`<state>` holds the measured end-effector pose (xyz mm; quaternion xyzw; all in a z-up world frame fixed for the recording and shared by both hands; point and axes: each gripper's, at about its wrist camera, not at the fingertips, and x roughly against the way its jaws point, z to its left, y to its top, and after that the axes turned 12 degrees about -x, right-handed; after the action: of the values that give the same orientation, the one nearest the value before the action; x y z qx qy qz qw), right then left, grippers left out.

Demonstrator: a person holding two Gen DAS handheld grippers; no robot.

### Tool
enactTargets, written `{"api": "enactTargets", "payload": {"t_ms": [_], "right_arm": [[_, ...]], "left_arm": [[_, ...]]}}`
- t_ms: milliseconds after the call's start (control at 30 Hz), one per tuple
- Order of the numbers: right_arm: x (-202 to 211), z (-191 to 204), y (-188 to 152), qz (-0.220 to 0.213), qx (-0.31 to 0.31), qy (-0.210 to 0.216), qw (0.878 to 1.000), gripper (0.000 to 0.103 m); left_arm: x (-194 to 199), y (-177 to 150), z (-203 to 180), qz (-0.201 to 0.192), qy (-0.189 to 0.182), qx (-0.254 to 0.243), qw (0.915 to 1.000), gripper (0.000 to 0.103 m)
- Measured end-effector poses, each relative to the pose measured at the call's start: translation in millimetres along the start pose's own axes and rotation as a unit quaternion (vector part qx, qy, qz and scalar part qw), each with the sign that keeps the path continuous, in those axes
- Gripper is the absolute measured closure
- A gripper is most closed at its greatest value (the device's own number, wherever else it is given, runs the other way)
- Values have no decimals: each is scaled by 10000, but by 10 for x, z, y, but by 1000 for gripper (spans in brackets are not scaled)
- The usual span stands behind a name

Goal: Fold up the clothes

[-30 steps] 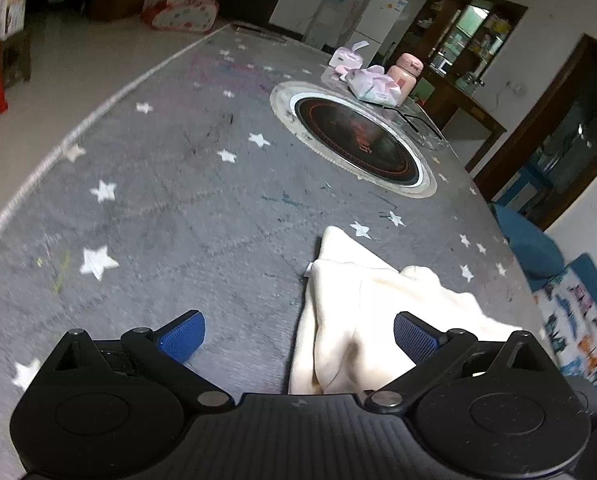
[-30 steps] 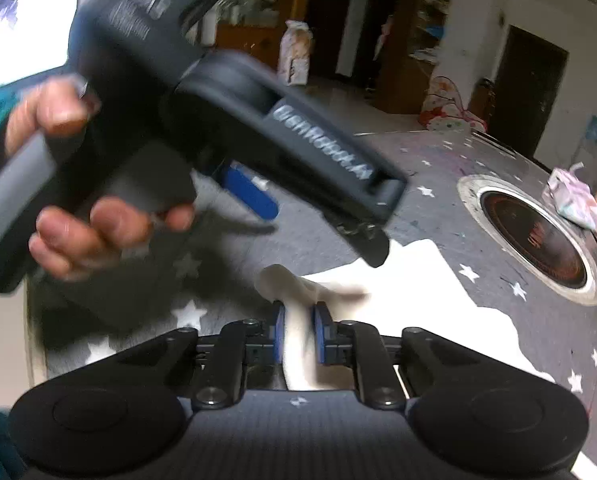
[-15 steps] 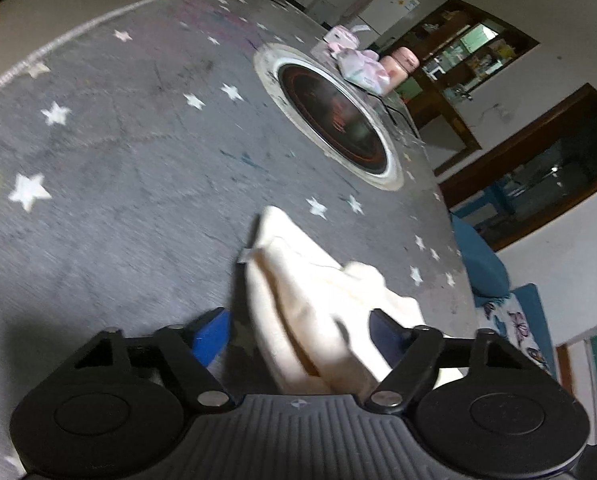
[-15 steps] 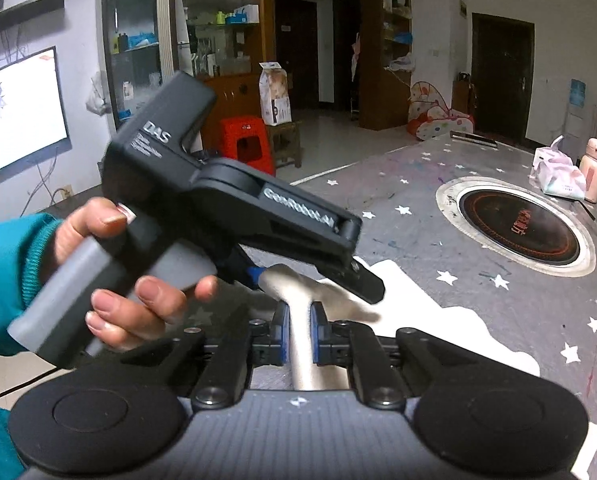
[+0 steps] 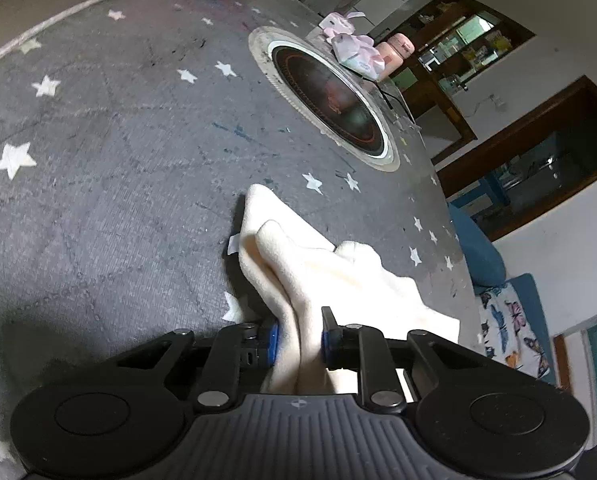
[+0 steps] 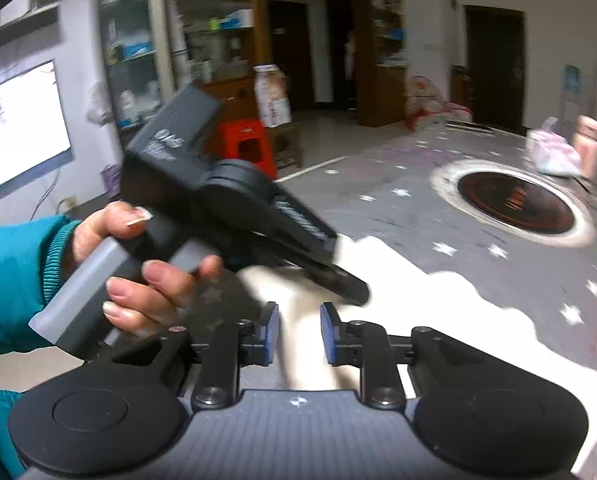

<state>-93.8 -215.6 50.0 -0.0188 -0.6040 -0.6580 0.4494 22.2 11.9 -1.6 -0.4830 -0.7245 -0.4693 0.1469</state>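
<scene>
A cream garment (image 5: 322,272) lies bunched on the grey star-patterned table (image 5: 98,168). My left gripper (image 5: 300,340) is shut on a fold of the garment near its left edge. In the right wrist view the garment (image 6: 438,312) spreads to the right across the table. My right gripper (image 6: 298,332) has its jaws a little apart around a raised fold of the cream cloth. The left gripper's black body (image 6: 234,216), held by a hand in a teal sleeve, sits just above and left of the right gripper.
A round induction cooktop (image 5: 330,100) is set into the table beyond the garment. Pink tissue packs (image 5: 354,48) and a pink bottle (image 5: 398,46) stand behind it. A blue seat (image 5: 478,248) is off the table's right edge. A red stool (image 6: 246,148) stands on the floor.
My left gripper closed from wide open onto a fold of the garment. My right gripper's jaws widened slightly from their tight pinch on the cloth, and the view blurred with motion.
</scene>
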Motion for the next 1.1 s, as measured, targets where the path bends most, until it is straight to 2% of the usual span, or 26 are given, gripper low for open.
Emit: {"api": "enactTargets", "payload": {"t_ms": [67, 167, 333, 433, 667, 800, 867, 900, 1000, 1100], "right_arm": [[111, -131, -49, -69, -200, -212, 9996, 79], [283, -390, -123, -196, -586, -685, 9957, 71], [537, -912, -258, -441, -1323, -1625, 9768, 66], [612, -1154, -321, -548, -1650, -1924, 9658, 66], [545, -1509, -409, -562, -2382, -1923, 9503, 63], [543, -1565, -459, -628, -2654, -1716, 9466, 63], [525, -1536, -462, -630, -2649, -1608, 9487, 68], [502, -1517, -457, -619, -2630, -1558, 9501, 77], [504, -1491, -463, -690, -2683, -1498, 9491, 89], [577, -1460, -462, -818, -2705, -1492, 9476, 92]], "left_arm": [[2, -13, -36, -26, 68, -140, 9999, 82], [-1, -31, -88, -66, 165, -325, 9993, 82], [-14, -47, -130, -94, 260, -477, 9985, 81], [-21, -42, -131, -76, 272, -484, 9984, 81], [-30, -15, -140, 2, 290, -459, 9985, 81], [-41, -25, -237, -7, 467, -794, 9957, 81], [-49, -42, -290, -31, 574, -957, 9938, 81], [-52, -47, -308, -37, 614, -998, 9931, 81], [-52, -47, -339, -34, 709, -1069, 9917, 81], [-39, -48, -388, -56, 785, -1196, 9897, 83]]}}
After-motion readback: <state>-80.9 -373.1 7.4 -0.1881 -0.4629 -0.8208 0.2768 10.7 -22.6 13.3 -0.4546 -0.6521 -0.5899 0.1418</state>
